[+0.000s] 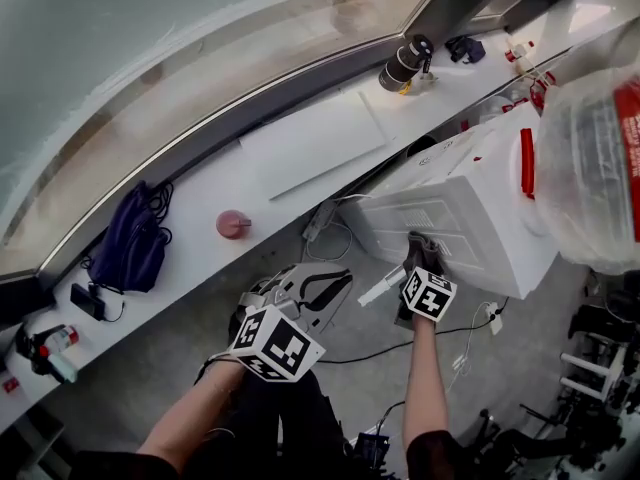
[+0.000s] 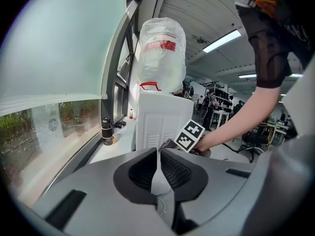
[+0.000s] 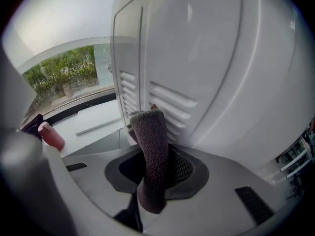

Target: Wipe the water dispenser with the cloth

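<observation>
The cloth [image 3: 151, 151] is showing as a dark grey-brown, nubbly fleece strip, folded into a thick upright roll. The right gripper [image 1: 419, 256] is clamping its jaws on the roll's lower half, and the cloth's rounded top is pressing against the louvred vents of the water dispenser [image 1: 470, 213].

The dispenser is standing on the floor, just beside the front edge of the window ledge [image 1: 200, 233]. It is a white, boxy cabinet with ribbed panels and it is carrying a large translucent bottle [image 1: 592, 168] on top.

The left gripper [image 2: 158, 168] is hanging back, well apart from the dispenser. Its jaws are meeting with nothing between them.

The right gripper view alone is giving the cloth's nap and the vent slats up close. From the head view the cloth is appearing only as a small dark patch on the panel. The left gripper view alone is showing the dispenser upright, the red label on the bottle and the person's forearm [image 2: 236, 124] reaching to the panel.

The head view alone is laying out the ledge. A white board [image 1: 312, 143] is lying at its middle, a pink cup [image 1: 233, 224] is sitting near the front edge and a dark blue bag [image 1: 135, 238] is slumping further left.
</observation>
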A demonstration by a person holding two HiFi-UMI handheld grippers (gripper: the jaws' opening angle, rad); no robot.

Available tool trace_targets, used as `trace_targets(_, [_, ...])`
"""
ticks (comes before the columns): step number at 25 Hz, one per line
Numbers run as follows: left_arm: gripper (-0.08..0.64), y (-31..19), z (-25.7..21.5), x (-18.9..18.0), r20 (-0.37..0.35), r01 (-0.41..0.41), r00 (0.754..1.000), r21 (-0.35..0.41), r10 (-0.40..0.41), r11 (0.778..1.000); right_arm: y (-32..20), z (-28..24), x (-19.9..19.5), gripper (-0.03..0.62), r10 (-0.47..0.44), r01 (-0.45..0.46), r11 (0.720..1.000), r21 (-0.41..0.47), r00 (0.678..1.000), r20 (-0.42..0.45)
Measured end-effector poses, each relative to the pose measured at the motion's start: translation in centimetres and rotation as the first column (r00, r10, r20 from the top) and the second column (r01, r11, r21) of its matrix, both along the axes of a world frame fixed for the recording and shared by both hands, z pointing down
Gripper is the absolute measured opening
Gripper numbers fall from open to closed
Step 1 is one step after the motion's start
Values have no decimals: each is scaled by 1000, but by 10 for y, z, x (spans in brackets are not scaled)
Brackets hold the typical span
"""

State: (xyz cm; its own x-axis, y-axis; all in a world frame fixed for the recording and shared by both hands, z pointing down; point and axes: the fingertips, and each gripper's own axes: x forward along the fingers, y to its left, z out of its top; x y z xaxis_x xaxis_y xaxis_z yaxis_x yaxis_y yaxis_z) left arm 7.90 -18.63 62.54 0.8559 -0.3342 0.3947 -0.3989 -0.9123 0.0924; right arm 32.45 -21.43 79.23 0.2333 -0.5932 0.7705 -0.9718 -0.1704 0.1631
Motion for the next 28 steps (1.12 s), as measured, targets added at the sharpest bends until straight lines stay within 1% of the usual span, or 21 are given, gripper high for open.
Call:
trace_targets(6, [23,-6,17,-9,2,19,1000,0,-19,1000,0,60,1,104,63,-59,996,-72,997,45])
trace_targets(11, [23,-11,33,-25,4,49,999,-13,-49,999,0,99,3,104,113,-105,984,-144,992,53])
trace_targets(14, [23,-11,46,-33,14,54,998,-23,-53,998,7,115,7,104,123,-112,975,-192,992,43])
trace_targets(16, [23,-13,51,-38,25,55,998,-22,-55,998,9,118,6,104,130,-119,971,-206,991,41])
trace_targets(18, [23,-16,52,-41,29,64,998,-23,-63,998,9,113,-1,104,127,-113,973,-200,990,61])
trace_targets(20, [23,-21,46,-41,20,77,997,-32,-76,997,10,98,-9,104,93,-75,980,-185,992,89])
trace_targets(25, [23,-33,20,-38,-4,79,997,-24,-79,997,10,36,-22,104,-59,72,989,-127,993,99])
trace_targets(28, [23,-40,10,-44,1,89,996,-33,-89,995,3,-17,-35,104,-91,99,993,-69,990,107])
